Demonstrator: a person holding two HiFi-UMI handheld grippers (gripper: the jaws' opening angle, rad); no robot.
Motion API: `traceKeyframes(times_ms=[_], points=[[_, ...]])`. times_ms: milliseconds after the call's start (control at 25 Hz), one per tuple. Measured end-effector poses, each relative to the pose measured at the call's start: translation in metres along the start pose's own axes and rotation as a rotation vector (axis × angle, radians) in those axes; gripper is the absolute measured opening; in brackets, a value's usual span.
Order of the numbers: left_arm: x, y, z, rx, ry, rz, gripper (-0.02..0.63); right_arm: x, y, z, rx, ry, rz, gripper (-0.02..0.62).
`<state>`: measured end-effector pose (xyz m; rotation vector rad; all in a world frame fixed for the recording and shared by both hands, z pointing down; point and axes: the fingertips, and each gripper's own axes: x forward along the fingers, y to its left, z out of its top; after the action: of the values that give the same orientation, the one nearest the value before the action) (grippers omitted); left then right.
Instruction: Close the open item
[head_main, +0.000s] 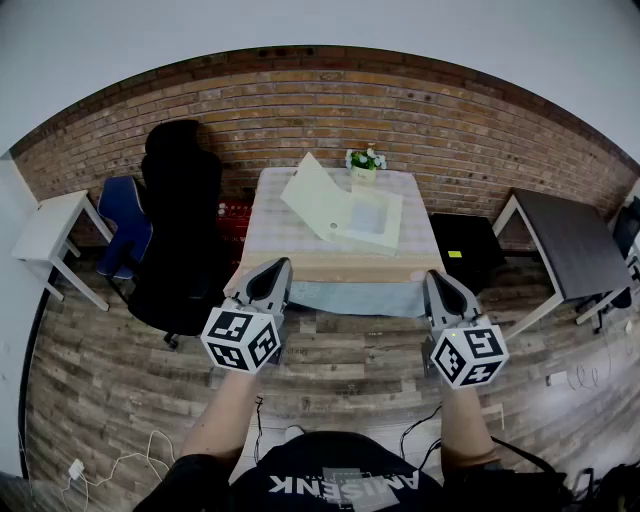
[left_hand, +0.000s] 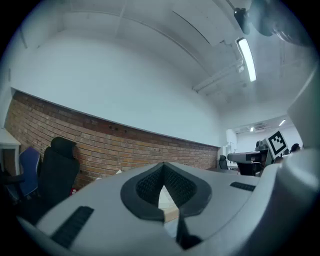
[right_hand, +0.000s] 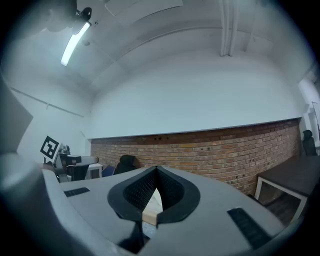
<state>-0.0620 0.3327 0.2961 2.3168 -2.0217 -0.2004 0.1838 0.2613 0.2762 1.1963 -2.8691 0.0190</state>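
Judging by its raised lid, the box (head_main: 343, 207) was not yet closed; it sat open on the tabletop (head_main: 268, 238), well apart from both tools. The left tool (head_main: 278, 266) and right tool (head_main: 433, 278) were each pinched together and empty, with the approach and lid push left to do.

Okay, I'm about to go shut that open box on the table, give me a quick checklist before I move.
1. Box in sight, lid raised: ok.
2. Left tongs empty, tips together: ok.
3. Right tongs empty, tips together: ok.
4. Tongs within reach of the lid: not ok, both held short of the table.
5. Plant apart from the lid: ok.
6. Nothing inside the box blocking the lid: cannot tell.
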Motion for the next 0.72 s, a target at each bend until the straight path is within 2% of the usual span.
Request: traceKeyframes(times_ms=[520,720], points=[[0.003,0.023,0.008,0.026,-0.006,0.016,0.011,0.014,-0.001,0.007,0.022,-0.009,-0.014,0.040],[-0.001,0.038,0.006,0.007,-0.005,0.016,0.011,0.020,0.009,0.009,0.034,-0.018,-0.031,0.041]])
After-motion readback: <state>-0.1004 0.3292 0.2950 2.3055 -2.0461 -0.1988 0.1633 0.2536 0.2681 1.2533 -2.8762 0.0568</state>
